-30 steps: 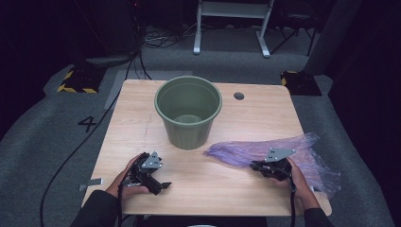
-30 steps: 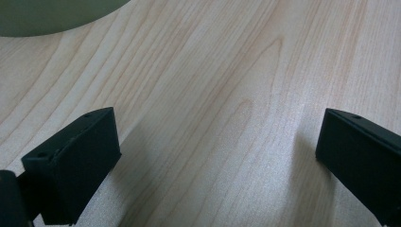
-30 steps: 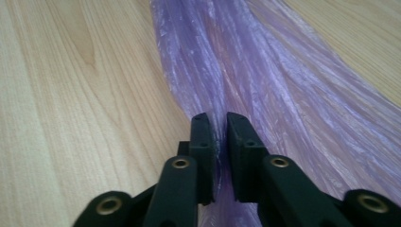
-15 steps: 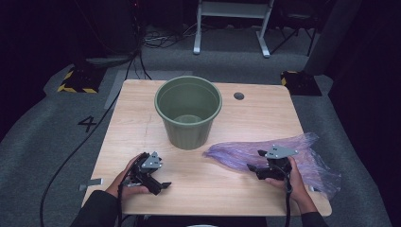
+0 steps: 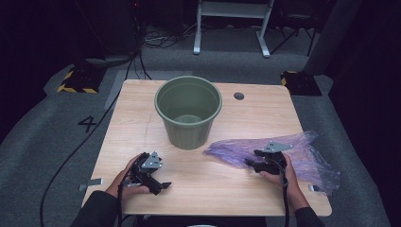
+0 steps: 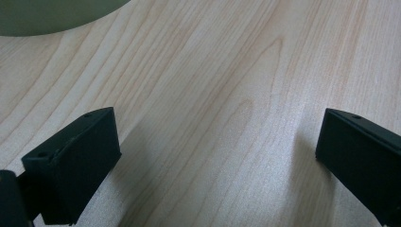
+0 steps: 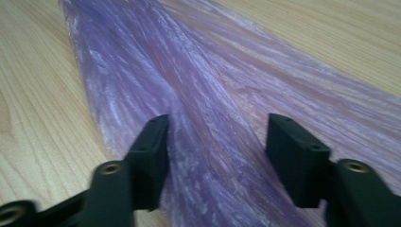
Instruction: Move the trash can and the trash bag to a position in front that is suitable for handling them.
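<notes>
Purple bag overhanging table edge, right tool astride

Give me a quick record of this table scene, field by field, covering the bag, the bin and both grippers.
surface: wooden table
bag: purple plastic bag lying flat at the table's right side, one corner over the edge
bin: green bin upright, nothing seen inside, behind the bag's left tip
right gripper: jaws open, low over a ridge of the bag
left gripper: jaws open over bare wood, apart from the bin
</notes>
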`<state>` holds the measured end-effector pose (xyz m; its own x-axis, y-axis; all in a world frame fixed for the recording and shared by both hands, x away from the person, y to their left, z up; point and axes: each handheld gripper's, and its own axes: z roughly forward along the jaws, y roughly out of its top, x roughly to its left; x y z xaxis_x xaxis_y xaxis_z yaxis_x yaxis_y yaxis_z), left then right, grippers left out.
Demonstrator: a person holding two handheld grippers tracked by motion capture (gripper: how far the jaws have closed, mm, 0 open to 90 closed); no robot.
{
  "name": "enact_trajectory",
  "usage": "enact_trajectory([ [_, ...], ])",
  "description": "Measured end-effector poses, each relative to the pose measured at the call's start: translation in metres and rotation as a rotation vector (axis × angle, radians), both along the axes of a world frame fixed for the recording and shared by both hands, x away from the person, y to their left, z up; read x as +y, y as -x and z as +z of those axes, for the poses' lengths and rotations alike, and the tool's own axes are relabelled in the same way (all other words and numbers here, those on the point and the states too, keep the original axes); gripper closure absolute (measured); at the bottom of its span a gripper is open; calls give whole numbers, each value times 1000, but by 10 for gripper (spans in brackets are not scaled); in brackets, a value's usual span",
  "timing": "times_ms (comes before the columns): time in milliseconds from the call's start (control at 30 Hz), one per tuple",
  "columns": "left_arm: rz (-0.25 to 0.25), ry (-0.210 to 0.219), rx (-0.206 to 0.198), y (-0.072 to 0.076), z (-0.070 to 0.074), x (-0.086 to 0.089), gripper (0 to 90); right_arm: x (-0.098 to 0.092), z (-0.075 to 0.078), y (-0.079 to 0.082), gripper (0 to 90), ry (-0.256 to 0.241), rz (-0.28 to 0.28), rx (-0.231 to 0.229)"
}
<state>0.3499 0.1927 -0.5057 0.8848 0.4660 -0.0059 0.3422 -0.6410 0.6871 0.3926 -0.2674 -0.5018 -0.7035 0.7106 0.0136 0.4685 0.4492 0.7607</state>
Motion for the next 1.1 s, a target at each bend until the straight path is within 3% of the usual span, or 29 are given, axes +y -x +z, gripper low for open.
enact_trajectory([
  [133, 19, -2, 2, 0, 0, 0, 3, -2, 0, -3, 636, 2, 1, -13],
  [233, 66, -1, 3, -1, 0, 1, 2, -1, 1, -5, 726, 5, 11, -17],
  [467, 119, 0, 4, -12, 0, 10, 3, 1, 0, -17, 855, -9, 14, -20],
  [800, 139, 0, 3, -19, 0, 18, 2, 2, 3, -24, 898, 6, 19, -52],
  [1100, 159, -2, 4, -17, 0, 20, 2, -8, 23, -11, 900, -58, 10, -130],
])
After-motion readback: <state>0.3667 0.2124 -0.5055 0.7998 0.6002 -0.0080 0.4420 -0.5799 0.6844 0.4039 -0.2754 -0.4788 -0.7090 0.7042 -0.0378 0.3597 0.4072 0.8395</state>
